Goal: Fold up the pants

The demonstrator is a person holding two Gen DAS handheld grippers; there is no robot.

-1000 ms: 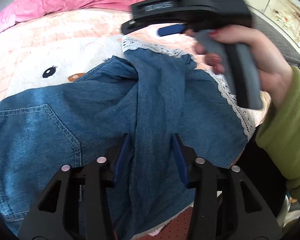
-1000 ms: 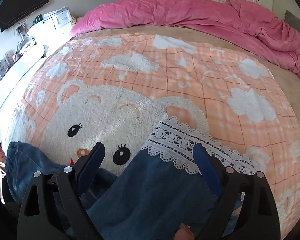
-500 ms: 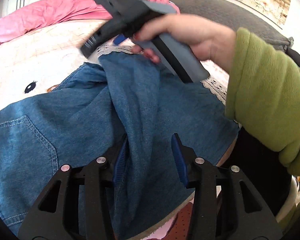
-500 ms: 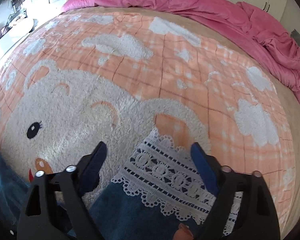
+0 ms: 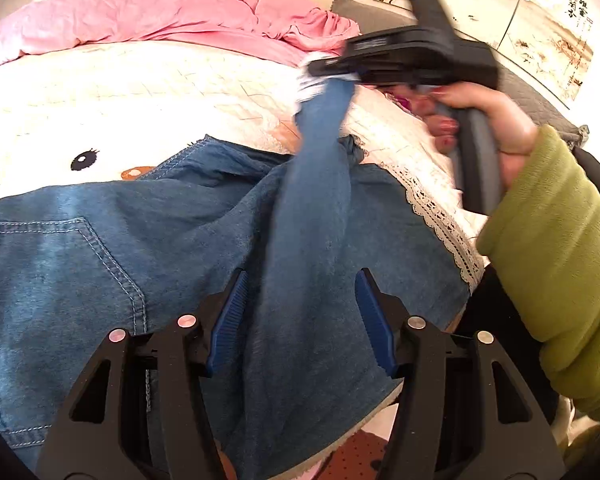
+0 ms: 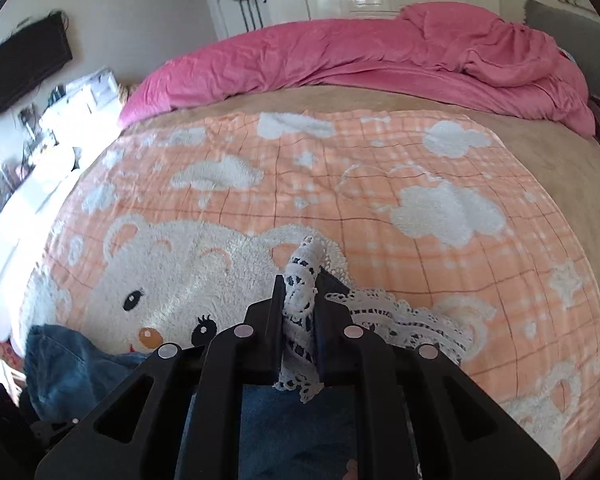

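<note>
Pinching the pants' (image 5: 308,216) lace hem (image 6: 300,300), right gripper (image 6: 298,292) clamped, left gripper (image 5: 300,320) spread wide over denim.

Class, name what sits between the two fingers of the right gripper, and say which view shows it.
The white lace hem of the denim pants is pinched inside the right gripper; the right wrist view shows it.

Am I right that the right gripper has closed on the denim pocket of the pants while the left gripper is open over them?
Not quite: the right gripper is shut on the white lace hem of the pants, as the right wrist view shows. The left gripper is indeed open.
</note>
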